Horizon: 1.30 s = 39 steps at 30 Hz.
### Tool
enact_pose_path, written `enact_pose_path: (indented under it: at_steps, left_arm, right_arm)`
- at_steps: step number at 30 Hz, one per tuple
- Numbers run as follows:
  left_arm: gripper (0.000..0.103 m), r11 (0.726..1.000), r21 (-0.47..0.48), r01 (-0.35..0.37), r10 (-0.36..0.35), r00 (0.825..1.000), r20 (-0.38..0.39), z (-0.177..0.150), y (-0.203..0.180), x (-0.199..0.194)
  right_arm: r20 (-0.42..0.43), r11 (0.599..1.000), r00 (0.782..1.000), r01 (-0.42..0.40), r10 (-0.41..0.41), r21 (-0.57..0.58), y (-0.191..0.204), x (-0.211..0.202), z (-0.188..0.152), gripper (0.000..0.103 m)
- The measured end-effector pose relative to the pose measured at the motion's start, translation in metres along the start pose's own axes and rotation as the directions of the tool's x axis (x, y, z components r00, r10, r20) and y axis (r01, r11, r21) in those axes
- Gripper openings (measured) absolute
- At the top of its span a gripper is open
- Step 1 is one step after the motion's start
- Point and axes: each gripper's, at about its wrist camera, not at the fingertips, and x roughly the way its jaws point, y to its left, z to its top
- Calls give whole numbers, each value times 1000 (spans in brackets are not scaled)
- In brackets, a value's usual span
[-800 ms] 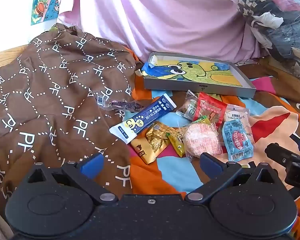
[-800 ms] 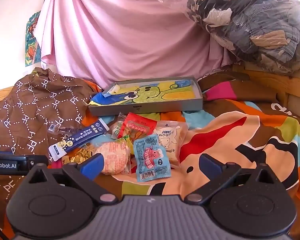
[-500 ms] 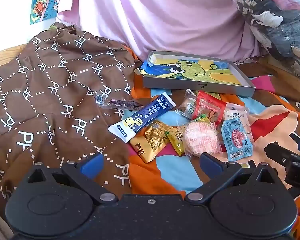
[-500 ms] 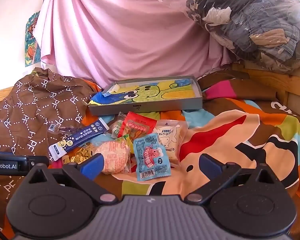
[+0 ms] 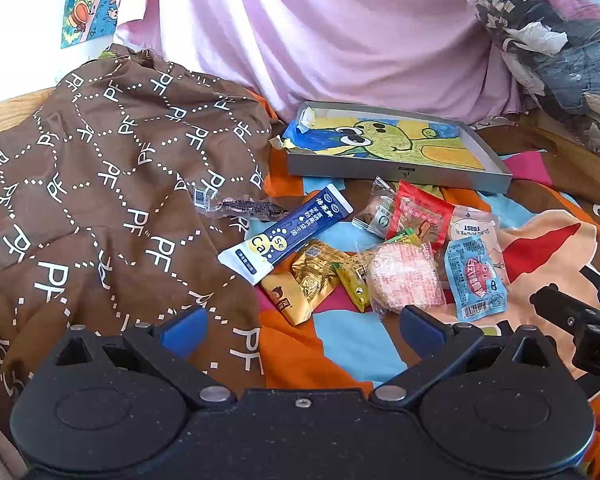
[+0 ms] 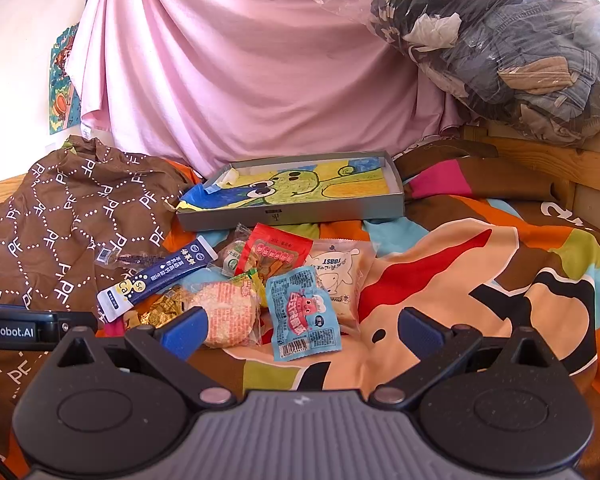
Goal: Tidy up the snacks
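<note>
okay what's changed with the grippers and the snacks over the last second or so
Very little. The left gripper has eased slightly forward toward the snack pile; the right gripper has barely moved. Both stay open and empty. Nothing was picked up or let go. The snacks lie where they were on the blanket, and the tray holds none.

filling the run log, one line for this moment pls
left gripper open | right gripper open | snacks loose on blanket | tray without snacks
</note>
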Motion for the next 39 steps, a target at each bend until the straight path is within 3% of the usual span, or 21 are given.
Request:
enact_pose_path:
  at_steps: [34, 39]
  left_arm:
    - [102, 1000, 3, 0, 0, 1000, 4, 0, -2, -2]
    - [102, 999, 19, -38, 39, 999, -12, 3, -2, 2]
  right_arm:
    - [-3, 1000, 1000, 8, -8, 7, -1, -1, -2, 103]
    - [-15, 1000, 1000, 16, -16, 3, -2, 0, -1, 103]
